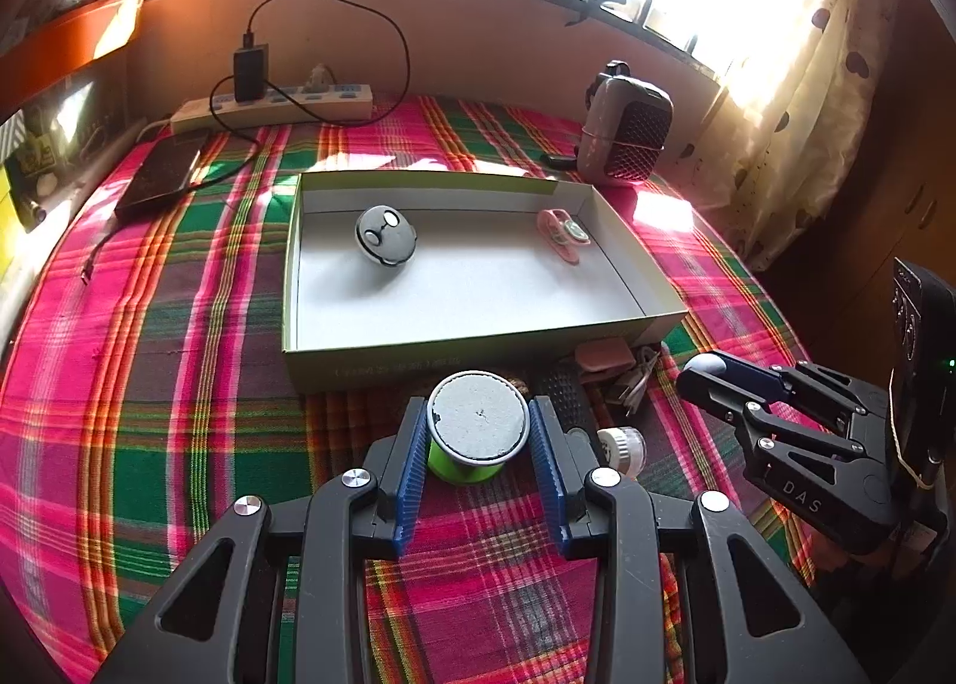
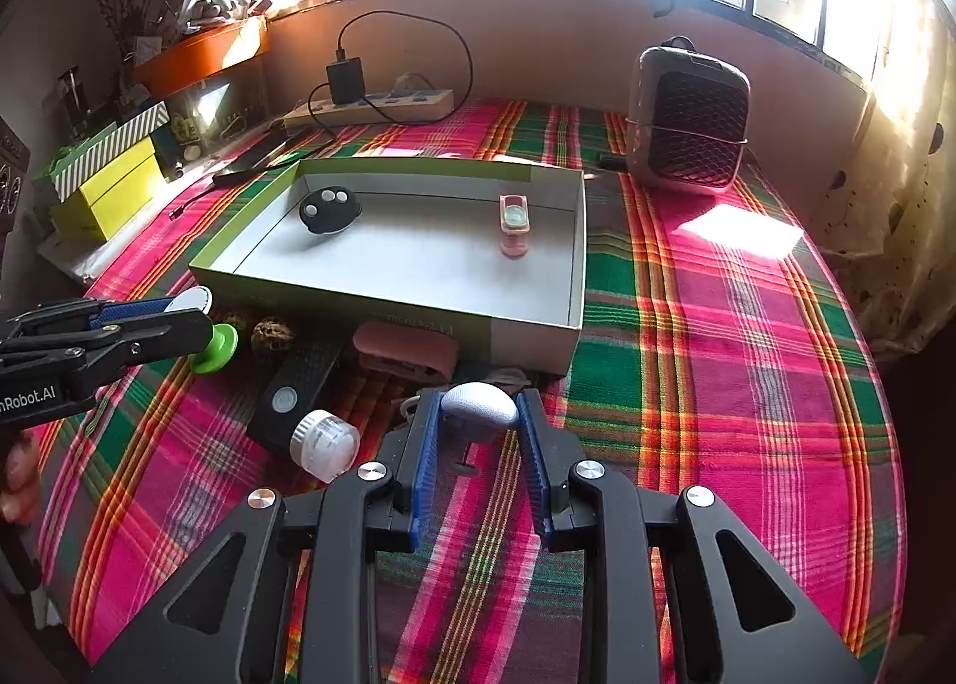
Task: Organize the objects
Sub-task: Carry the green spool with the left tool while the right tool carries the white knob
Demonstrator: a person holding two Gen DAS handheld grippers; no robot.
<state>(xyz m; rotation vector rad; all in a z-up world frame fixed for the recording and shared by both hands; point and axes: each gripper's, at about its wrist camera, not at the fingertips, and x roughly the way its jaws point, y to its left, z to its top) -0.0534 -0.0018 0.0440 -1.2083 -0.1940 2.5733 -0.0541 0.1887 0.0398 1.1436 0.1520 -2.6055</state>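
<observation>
My left gripper (image 1: 478,433) is shut on a green spool with a grey round top (image 1: 478,426), held just above the plaid cloth in front of the open box (image 1: 478,334). It also shows in the right wrist view (image 2: 216,346). My right gripper (image 2: 478,415) is shut on a small white-grey rounded object (image 2: 481,405), just in front of the box's near wall (image 2: 526,340). Inside the box lie a round black-and-white gadget (image 1: 385,235) and a pink watch-like item (image 1: 564,233).
In front of the box lie a black remote (image 2: 296,394), a clear plastic cap (image 2: 325,445), a pink case (image 2: 406,355) and a walnut (image 2: 273,333). A grey speaker (image 2: 690,116), a power strip (image 2: 370,107) and a power bank (image 1: 161,173) sit behind the box.
</observation>
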